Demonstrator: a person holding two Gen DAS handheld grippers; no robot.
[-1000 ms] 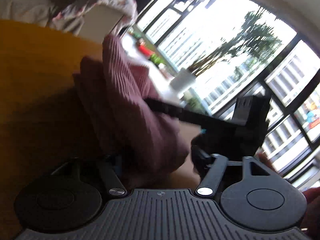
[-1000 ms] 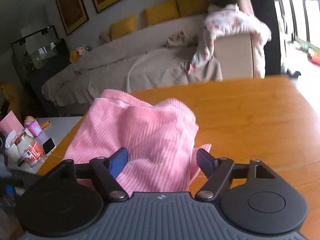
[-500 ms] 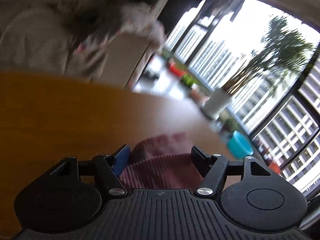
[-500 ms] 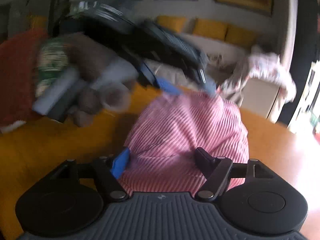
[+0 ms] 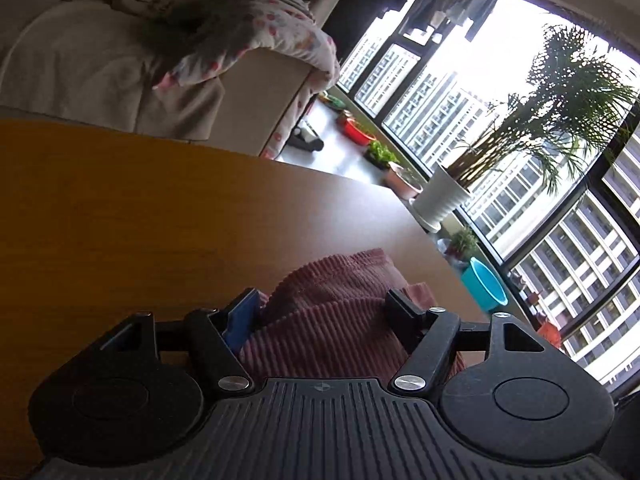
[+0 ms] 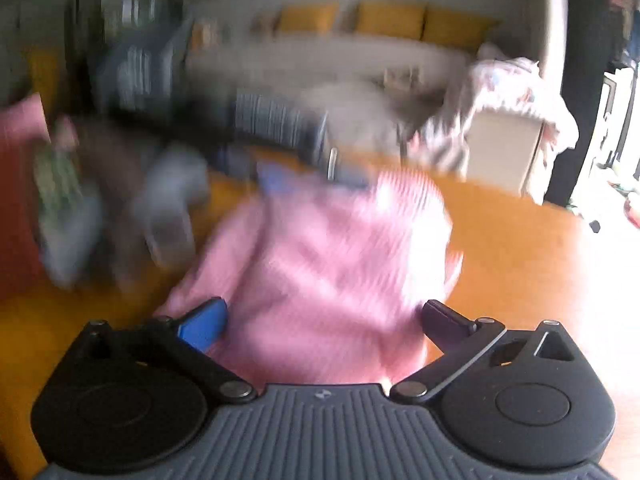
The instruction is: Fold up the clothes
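Wooden table (image 5: 120,208); bunched pink ribbed garment (image 6: 332,248) lying on it near edge.

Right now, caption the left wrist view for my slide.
Left gripper straddling bunched pink ribbed garment on wooden table by sunlit window.

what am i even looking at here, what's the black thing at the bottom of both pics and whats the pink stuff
There is no robot here: a person holds a two-finger tool in each hand, and a wide-angle camera on each looks forward along its fingers. The black shape at the bottom is the tool's own body.

One picture is from the left hand-held gripper, facing the windows. The other, blurred, is from the right hand-held gripper, facing a sofa.

The pink stuff is one ribbed pink garment lying on a wooden table, to be folded. The left gripper's fingers sit against the cloth on both sides. The right gripper's jaws have just been opening and stand wide; cloth lies between them, unpinched.
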